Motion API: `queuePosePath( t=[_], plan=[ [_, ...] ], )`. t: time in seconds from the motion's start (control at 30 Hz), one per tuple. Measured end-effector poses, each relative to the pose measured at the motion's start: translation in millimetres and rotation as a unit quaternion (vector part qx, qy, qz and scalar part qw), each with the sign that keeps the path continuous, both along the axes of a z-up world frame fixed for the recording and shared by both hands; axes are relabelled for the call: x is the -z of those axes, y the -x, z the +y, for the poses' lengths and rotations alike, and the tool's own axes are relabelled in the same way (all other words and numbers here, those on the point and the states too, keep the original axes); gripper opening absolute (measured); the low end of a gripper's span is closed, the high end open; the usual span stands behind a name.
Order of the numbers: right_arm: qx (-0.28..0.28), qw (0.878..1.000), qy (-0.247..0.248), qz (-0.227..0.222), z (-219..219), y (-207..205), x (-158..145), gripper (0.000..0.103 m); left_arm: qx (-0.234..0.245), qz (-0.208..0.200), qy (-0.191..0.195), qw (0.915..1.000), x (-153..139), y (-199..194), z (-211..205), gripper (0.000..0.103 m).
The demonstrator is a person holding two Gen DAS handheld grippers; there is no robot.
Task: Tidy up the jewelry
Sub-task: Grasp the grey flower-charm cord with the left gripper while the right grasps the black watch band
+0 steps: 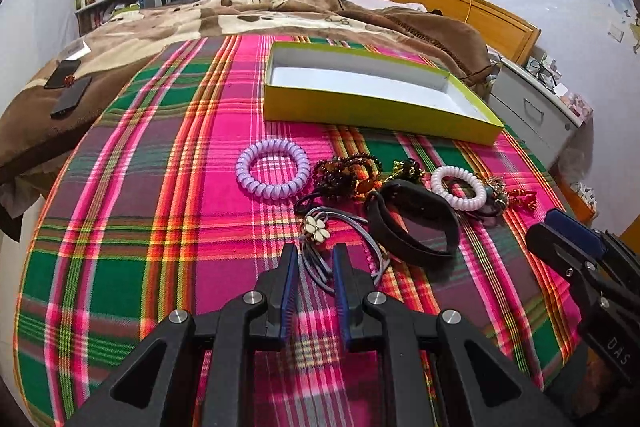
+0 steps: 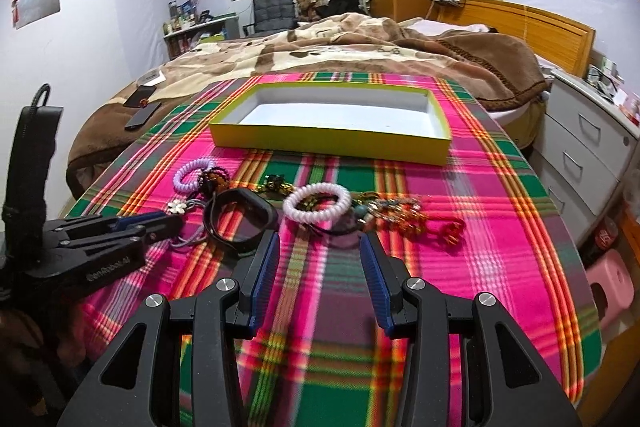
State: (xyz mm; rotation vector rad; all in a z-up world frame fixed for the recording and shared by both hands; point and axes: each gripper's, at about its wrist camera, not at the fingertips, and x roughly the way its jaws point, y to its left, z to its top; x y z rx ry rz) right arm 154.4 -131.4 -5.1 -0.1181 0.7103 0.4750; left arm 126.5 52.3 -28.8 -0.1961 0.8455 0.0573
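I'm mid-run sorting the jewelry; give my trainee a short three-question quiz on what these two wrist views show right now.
1. True or false: the shallow yellow-green cardboard box already holds jewelry.
2. Which lies nearer the left tongs: A) the lilac spiral hair tie, B) the grey elastic hair tie with a cream flower, or C) the white spiral hair tie?
3. Fill in: the black rubber wristband lies on the pink-and-green plaid ____.

Key: 1 false, its white inside is bare. 2 B, just ahead of the tips. 3 cloth.
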Motion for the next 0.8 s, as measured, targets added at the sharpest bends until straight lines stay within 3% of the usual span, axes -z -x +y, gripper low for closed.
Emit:
queuePosePath(
  t=[0.23, 0.4, 0.8],
  plan=[
    [-0.035, 0.999, -0.001, 0.036, 23.1, -17.4, 9.4, 0.042, 0.009, 0.004, -0.015, 0.9998, 1.9, -8.1, -0.3, 0.016],
    [-0.041, 0.997, -0.012, 0.070, 34.1, -30.9, 17.0, 0.033, 0.012, 0.004, -0.013, 0.9998, 2.0, -8.1, 4.9, 0.006],
    [-0.037, 0.991, -0.005, 0.131, 51.3, -47.8, 27.4, 0.015, 0.027, -0.003, 0.009, 0.9996, 2.3, -2.1, 14.6, 0.005]
  ],
)
